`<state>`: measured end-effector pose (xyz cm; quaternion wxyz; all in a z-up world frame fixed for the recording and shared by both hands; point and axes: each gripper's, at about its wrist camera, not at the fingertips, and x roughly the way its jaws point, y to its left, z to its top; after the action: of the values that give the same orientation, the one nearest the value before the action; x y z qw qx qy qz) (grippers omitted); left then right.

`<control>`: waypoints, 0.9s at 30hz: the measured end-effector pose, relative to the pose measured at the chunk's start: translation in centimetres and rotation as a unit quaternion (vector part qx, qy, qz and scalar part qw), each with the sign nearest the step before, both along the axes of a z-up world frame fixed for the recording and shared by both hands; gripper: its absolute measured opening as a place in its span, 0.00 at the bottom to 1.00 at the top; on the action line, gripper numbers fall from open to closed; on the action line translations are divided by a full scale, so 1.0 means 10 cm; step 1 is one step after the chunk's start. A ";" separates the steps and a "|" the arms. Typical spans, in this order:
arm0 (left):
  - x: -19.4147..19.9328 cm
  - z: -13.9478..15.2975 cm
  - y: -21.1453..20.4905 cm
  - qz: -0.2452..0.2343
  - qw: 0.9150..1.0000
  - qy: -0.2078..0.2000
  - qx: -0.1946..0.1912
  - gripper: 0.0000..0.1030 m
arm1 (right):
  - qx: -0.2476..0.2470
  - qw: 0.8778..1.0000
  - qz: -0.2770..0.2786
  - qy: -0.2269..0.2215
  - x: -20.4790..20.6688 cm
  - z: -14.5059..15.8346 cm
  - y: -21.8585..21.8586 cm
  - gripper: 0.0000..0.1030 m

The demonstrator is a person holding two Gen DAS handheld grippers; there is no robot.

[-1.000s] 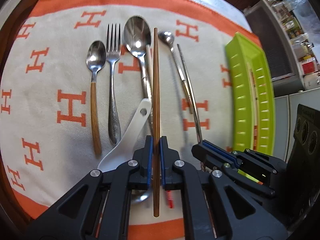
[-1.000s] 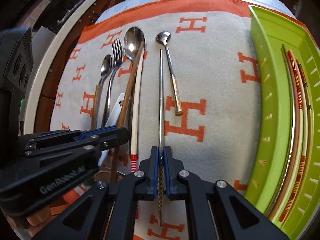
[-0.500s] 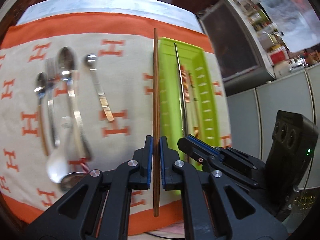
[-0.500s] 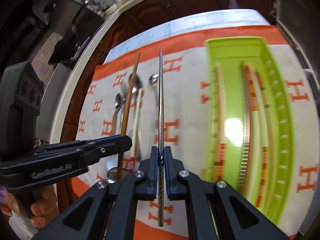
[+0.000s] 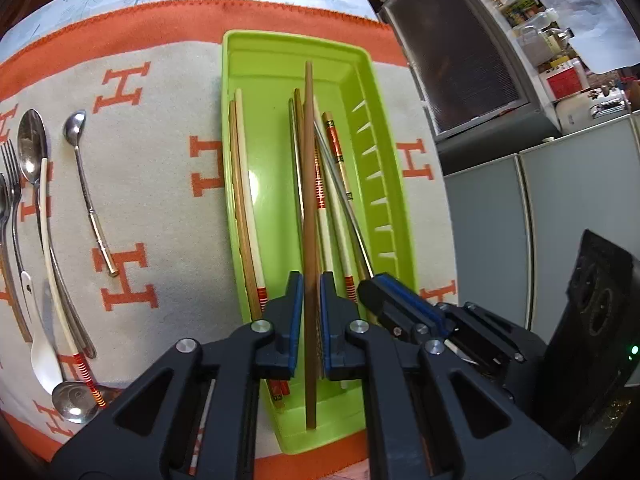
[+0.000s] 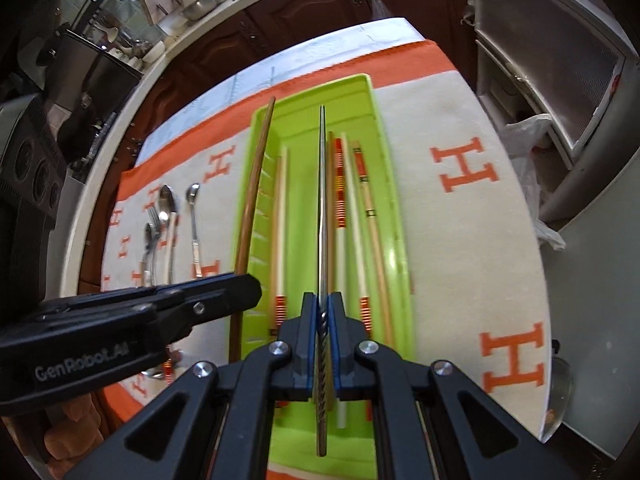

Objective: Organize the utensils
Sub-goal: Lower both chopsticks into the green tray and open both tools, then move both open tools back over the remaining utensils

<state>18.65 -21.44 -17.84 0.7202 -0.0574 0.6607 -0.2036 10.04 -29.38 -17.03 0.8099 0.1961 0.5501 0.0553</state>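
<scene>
Both tongs (image 5: 308, 300) (image 6: 323, 320) now over green tray (image 5: 240, 56), one chopstick (image 5: 309, 200) (image 6: 322, 200) each.

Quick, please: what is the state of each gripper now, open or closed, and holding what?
Left gripper: closed on the brown wooden chopstick, over the green tray.
Right gripper: closed on the metal chopstick, over the same tray.

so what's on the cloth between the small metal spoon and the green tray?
Nothing: bare cloth between the small spoon and green tray, left wrist view.
</scene>
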 end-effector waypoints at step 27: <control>-0.61 0.48 0.80 0.012 0.988 -0.126 0.093 0.33 | -0.020 1.000 0.015 -0.008 -0.26 0.08 0.22 0.07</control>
<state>12.50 -13.42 -13.00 0.8022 0.0274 0.5802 -0.1382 7.42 -27.16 -16.20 0.8169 0.1714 0.5477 0.0579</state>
